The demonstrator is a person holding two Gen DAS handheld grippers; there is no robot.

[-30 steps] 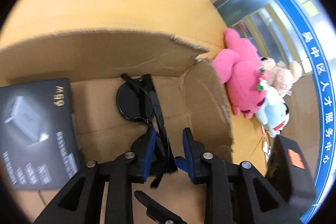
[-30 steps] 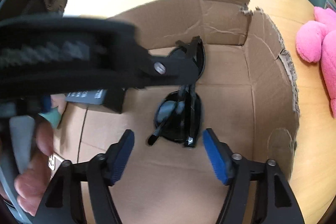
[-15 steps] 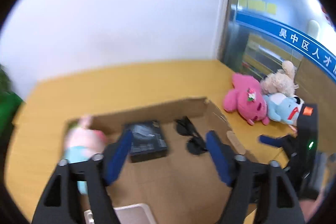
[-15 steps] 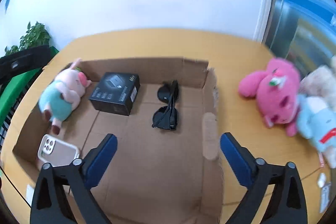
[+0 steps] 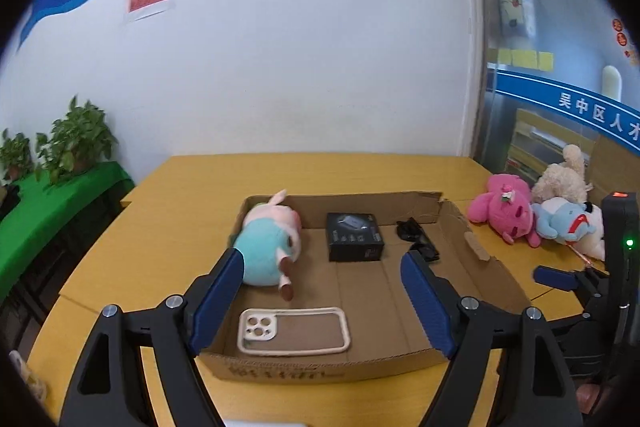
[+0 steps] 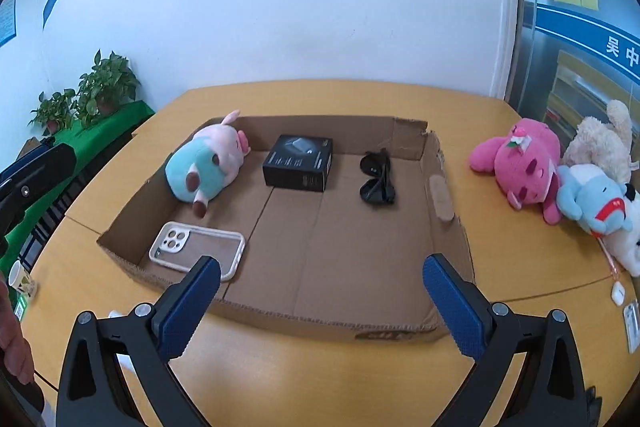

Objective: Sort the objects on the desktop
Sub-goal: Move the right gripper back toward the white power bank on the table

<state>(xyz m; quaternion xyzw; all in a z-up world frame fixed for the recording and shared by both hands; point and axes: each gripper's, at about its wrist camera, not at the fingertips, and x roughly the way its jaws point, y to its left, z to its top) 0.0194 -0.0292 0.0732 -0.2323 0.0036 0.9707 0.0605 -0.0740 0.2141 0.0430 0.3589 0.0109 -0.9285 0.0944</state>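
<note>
**Both grippers hang wide over the box**

The left gripper (image 5: 320, 301) hovers above the near edge of the cardboard box (image 5: 320, 367), jaws released and spread wide, nothing between them. Over to the right gripper (image 6: 320, 305), same story: it sits above the box's near wall, pointing forward over the wooden surface (image 6: 320, 379), jaws apart and gripping nothing.

Into the box now, left to right. At the far left corner lies the pig plush (image 6: 206, 165), pink head, teal body, on its side against the left wall. In front of it, near the front wall, a clear phone case (image 6: 198, 251) lies flat. Centre back, a black box (image 6: 298, 163) rests on the floor of the carton, just beside the pig. Right of it, the folded black sunglasses (image 6: 378, 177) lie near the right wall, apart from the black box.

Outside the carton, on the surface to the right, a pink plush (image 6: 520, 163), a beige plush (image 6: 600, 143) and a blue plush (image 6: 592, 205) huddle together, touching.
</note>
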